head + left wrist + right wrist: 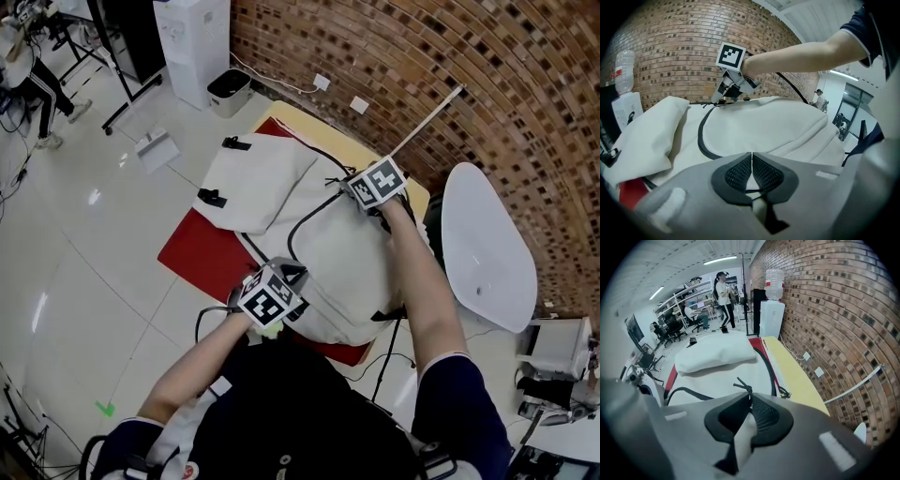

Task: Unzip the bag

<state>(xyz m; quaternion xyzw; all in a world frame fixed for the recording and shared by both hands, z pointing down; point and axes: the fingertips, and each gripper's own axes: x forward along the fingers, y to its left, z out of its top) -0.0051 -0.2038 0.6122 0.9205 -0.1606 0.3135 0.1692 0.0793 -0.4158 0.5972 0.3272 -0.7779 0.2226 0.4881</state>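
Head view: one cream backpack (309,220) lies flat on the red mat (202,248). My left gripper (284,281) sits at the backpack's near edge and my right gripper (367,192) at its far right corner. That makes two grippers, both on the backpack. Two black clips (212,197) show on the backpack's left flap, and one white chair (487,244) stands to its right.

Left gripper view: my jaws are clenched together with cream cloth showing in the gap behind the pads. I judge they pinch a fold of the backpack's near edge to anchor it. One black zip track (701,136) curves across the backpack's top towards my other gripper.

Right gripper view: my jaws are clamped on the one zipper pull (743,388). Its knotted black cord pokes out just past the tips, above the backpack's top panel. One water dispenser (771,310) stands beyond the backpack's far end.

What could go wrong: the cord is thin, so a sharp tug could slide it out of the pads. If my left pinch gives, the whole backpack would drag along with the pull and the zip would not run. On the tight curve of the track the slider could bite into loose cloth and jam.
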